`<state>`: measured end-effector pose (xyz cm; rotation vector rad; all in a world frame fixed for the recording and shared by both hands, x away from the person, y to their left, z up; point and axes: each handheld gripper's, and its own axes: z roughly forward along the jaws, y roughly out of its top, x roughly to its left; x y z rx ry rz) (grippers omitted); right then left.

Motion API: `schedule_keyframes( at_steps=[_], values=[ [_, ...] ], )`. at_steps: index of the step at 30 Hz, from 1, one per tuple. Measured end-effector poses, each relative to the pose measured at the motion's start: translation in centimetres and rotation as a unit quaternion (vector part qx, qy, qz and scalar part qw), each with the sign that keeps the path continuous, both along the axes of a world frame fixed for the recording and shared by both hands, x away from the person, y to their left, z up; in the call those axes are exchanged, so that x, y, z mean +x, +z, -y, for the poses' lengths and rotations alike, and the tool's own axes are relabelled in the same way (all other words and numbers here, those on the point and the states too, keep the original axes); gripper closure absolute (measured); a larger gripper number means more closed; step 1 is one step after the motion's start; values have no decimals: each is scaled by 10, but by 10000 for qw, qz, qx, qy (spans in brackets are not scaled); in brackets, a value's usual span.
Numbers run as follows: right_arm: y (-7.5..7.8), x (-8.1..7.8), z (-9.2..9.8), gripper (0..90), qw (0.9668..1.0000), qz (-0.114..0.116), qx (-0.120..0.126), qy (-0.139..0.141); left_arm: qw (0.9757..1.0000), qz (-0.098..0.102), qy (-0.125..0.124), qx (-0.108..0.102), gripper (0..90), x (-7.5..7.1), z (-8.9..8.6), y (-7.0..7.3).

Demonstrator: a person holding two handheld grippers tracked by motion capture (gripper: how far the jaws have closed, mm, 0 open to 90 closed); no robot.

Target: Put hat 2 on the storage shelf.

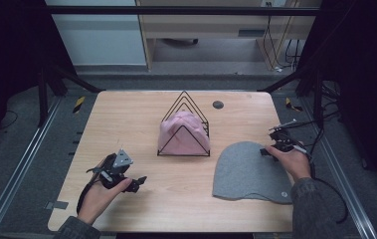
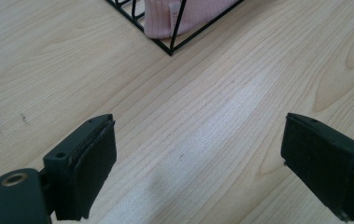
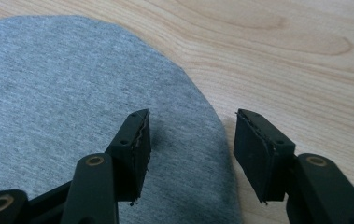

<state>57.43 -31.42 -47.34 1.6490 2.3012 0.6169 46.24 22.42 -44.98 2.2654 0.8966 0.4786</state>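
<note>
Lab recording bay, black frame struts (image 1: pixel 51 74), floor rails (image 1: pixel 22 159), trailing cables (image 1: pixel 280 50), bare wooden table (image 1: pixel 126 124)

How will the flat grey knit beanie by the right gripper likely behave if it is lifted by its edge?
The grey knit beanie lies limp and flat on the wooden table, so it will probably drape and fold rather than hold its shape. Its thin soft fabric suggests it is light. The right gripper straddles its rim with jaws apart; a pinch may catch only one layer.

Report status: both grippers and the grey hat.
Right gripper open, straddling grey hat edge. Left gripper open over bare table. Nothing in the way.
</note>
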Motion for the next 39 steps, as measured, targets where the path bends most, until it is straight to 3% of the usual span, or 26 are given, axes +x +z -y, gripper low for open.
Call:
schedule_keyframes(
  at_steps=[7, 14, 17, 22, 28, 32, 39],
  values=[
    [-2, -1, -3, 552, 9998, -13, -54, 175, 10000, -4, -4, 5, 104, 0, 0, 0],
    [0, -6, -5, 820, 9991, -71, -3, 407, 10000, -12, 25, 21, 106, 1, 0, -2],
    [4, -11, -8, 847, 9990, -131, 75, 414, 10000, -32, 23, 65, 106, 2, 0, -3],
    [18, -22, -15, 853, 9978, 159, 180, 619, 9999, -88, 84, 49, 104, 4, -3, -5],
    [39, -42, -26, 854, 9936, 537, 277, 958, 9996, -272, 16, -50, 92, 4, -2, -7],
    [53, -55, -33, 854, 9883, 860, 324, 1215, 9989, -447, -44, -119, 74, 4, 1, -10],
    [81, -82, -49, 854, 9772, 1311, 456, 1607, 9980, -547, -238, -212, 70, 1, 9, -12]
  ],
)
